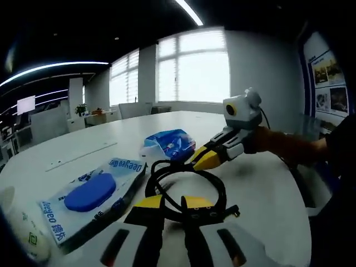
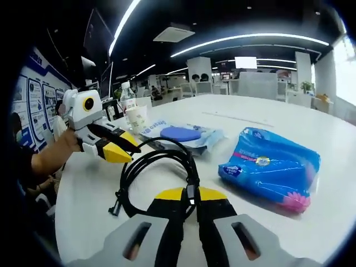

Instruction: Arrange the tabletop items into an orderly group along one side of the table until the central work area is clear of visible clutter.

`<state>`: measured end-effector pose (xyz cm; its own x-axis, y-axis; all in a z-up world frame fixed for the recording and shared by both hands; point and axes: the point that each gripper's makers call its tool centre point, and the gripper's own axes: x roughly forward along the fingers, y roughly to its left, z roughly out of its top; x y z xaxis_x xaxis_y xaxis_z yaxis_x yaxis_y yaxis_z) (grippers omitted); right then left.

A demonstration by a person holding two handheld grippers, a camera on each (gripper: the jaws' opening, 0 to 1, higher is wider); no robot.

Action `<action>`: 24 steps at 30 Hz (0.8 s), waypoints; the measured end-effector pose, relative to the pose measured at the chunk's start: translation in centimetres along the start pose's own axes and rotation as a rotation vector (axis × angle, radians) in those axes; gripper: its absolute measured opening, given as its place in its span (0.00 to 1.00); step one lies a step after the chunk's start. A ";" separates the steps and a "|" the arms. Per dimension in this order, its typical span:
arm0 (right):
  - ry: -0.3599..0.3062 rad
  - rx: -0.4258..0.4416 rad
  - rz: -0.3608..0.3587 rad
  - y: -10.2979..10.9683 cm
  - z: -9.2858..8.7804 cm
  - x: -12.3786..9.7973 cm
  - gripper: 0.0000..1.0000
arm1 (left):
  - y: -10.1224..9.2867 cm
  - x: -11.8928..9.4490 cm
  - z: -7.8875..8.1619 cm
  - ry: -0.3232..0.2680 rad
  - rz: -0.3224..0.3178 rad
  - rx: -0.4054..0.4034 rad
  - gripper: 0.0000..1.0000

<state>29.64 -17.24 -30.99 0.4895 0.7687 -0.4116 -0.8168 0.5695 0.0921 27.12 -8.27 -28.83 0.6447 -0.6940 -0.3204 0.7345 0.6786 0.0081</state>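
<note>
cable (image 2: 158, 172) btwn wipes pack (image 2: 181, 136), tissue pack (image 2: 272, 167)

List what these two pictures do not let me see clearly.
- Cup: cut off by the left gripper view's edge.
- Wipes pack label: too blurred to read fully.
- Black cable: one stretch hidden behind the right gripper jaws.
- Wall posters: print too small.
</note>
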 end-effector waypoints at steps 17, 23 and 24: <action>-0.136 -0.121 -0.051 0.6 5.2 -2.8 0.04 | -1.6 -2.8 3.9 -0.073 0.022 0.071 0.02; -0.191 -0.159 -0.058 1.4 7.2 -3.8 0.04 | -1.7 -4.1 6.1 -0.103 0.026 0.099 0.02; -0.194 -0.162 -0.057 1.4 7.5 -3.9 0.04 | -1.8 -4.3 6.3 -0.105 0.027 0.102 0.02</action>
<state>28.84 -17.27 -22.48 0.5729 0.7870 -0.2288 -0.8168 0.5715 -0.0791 24.36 -8.03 -21.49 0.6790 -0.7012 -0.2175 0.7311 0.6728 0.1134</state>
